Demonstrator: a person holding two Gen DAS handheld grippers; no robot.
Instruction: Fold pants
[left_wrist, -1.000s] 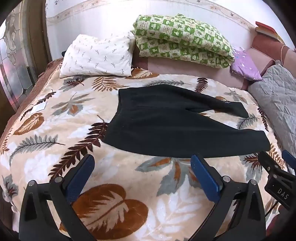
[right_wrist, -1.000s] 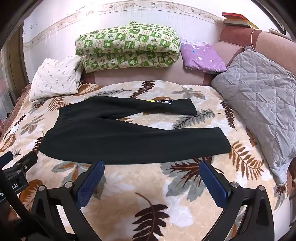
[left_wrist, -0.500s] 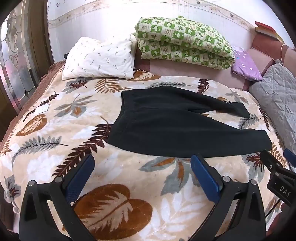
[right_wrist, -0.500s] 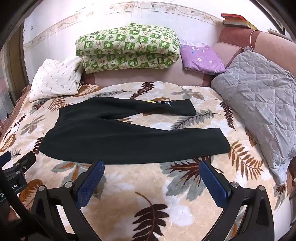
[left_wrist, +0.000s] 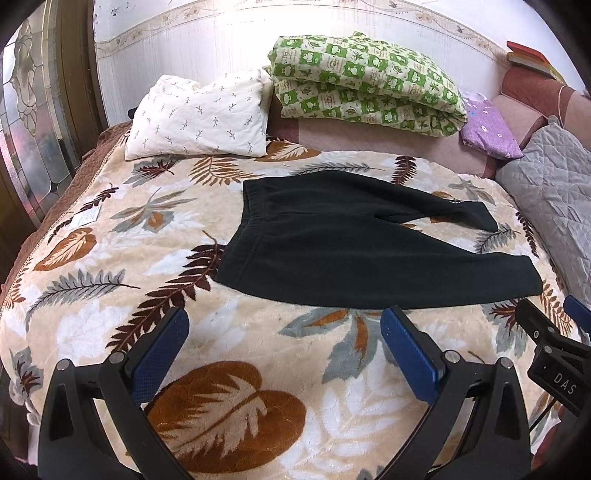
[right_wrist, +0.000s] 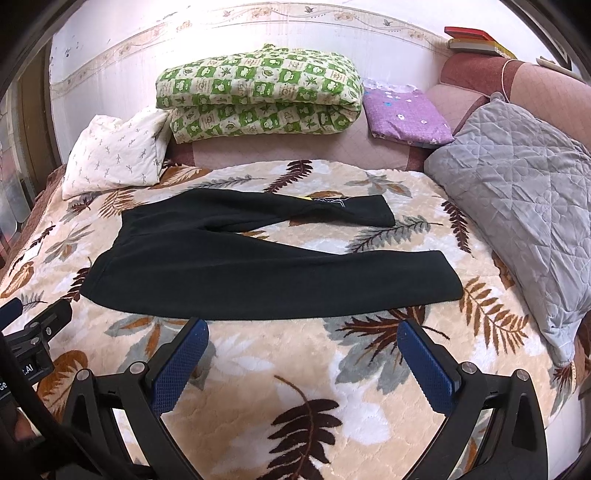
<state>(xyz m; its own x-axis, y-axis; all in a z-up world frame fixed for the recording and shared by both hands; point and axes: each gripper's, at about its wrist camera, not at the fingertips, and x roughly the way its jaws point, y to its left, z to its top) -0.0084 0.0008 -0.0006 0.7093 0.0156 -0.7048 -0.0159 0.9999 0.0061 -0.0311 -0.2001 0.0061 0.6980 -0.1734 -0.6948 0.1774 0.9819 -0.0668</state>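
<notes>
Left wrist view. Left gripper (left_wrist: 284, 332) low over the leaf-print blanket (left_wrist: 110, 302), blue pads spread wide, nothing between them. Black pants (left_wrist: 351, 254) laid flat mid-bed, just beyond the fingertips; waistband at left, two legs running right, far leg angled away from the near one. Shown only here: stained-glass door panel (left_wrist: 29, 140) at far left and a white label (left_wrist: 86, 218) on the blanket near the left edge. White sprig-print pillow (left_wrist: 199, 118) and folded green checked quilt (left_wrist: 365, 92) along the headboard ledge. Part of the right gripper (left_wrist: 550, 354) at the lower right margin.

Right wrist view. Right gripper (right_wrist: 301, 347) likewise spread wide and empty, short of the pants' near leg. Pants (right_wrist: 258, 273) seen lengthwise; both hems at right, a small white print and a yellow fleck on the far leg, seen only here. Grey quilted cushion (right_wrist: 524, 206) close to the hems at right; purple floral pillow (right_wrist: 404, 114) and stacked books (right_wrist: 476, 38) behind. Open blanket (right_wrist: 288, 369) between pads and garment; bare strip also left of the waistband.
</notes>
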